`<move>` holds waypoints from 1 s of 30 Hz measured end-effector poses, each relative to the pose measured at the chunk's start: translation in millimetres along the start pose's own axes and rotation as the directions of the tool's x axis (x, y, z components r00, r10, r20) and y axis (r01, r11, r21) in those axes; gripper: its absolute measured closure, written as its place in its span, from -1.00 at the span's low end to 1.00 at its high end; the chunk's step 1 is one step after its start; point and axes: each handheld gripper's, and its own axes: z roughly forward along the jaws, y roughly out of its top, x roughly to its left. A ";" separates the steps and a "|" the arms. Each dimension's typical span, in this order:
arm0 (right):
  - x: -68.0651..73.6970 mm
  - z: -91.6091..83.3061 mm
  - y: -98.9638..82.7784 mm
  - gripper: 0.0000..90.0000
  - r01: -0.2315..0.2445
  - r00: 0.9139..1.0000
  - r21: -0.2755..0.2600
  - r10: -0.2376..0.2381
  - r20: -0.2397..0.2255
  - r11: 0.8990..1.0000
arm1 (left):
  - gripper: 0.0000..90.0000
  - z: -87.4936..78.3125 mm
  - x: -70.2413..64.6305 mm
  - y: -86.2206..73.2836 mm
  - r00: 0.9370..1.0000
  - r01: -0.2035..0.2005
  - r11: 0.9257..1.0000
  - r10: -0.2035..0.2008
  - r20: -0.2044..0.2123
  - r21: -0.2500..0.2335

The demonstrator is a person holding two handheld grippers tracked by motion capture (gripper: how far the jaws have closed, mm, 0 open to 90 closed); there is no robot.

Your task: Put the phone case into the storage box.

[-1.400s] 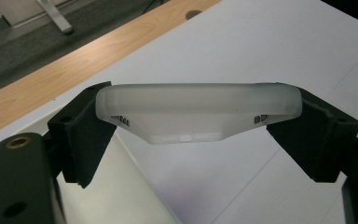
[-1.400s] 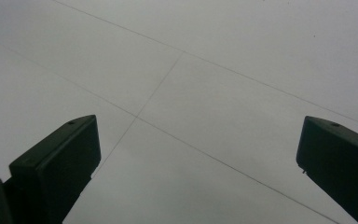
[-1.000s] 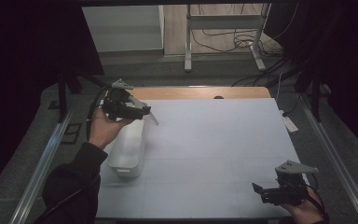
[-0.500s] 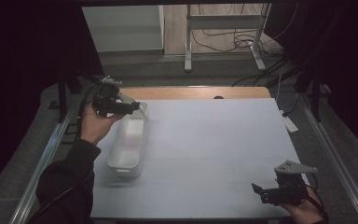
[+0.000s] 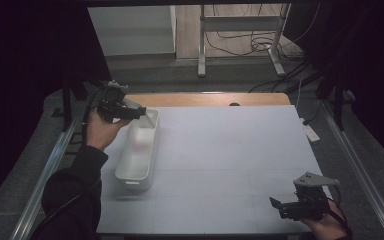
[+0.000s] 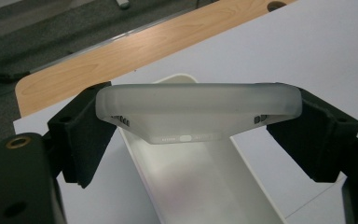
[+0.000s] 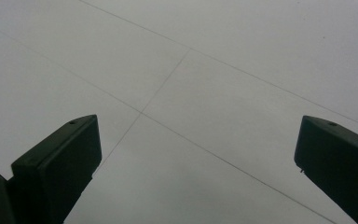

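My left gripper (image 5: 142, 113) is shut on a frosted translucent phone case (image 6: 198, 112), gripped across its width by both black pads (image 6: 81, 135). It holds the case above the far end of a long white bin (image 5: 139, 150) at the left of the white table. In the left gripper view the bin (image 6: 205, 186) runs away beneath the case. My right gripper (image 5: 276, 204) rests near the front right corner of the table, its jaws wide apart over bare white surface with nothing between them (image 7: 196, 154).
A strip of wooden tabletop (image 5: 205, 99) shows beyond the white table sheet (image 5: 230, 150). Metal rails run along both sides. A desk frame and cables lie on the floor behind.
The left hand has carried the case from over the middle of the bin toward the far left, to the bin's far end. The right gripper has stayed put.
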 end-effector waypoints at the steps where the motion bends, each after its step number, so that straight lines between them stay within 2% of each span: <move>1: 0.0 0.0 0.0 -0.98 0.000 1.000 0.000 0.000 -0.001 1.000 | -0.62 1.5 0.6 0.4 1.000 0.000 1.000 0.000 -0.001 0.003; 14: 0.1 0.1 -0.1 -0.98 0.006 1.000 0.003 -0.006 -0.009 1.000 | -0.62 25.6 8.3 6.2 1.000 0.022 0.999 -0.022 -0.019 0.045; 30: 0.7 0.2 -0.2 -0.97 0.013 1.000 0.006 -0.013 -0.015 1.000 | -0.62 51.1 17.4 4.5 0.997 0.068 0.994 -0.064 -0.051 0.087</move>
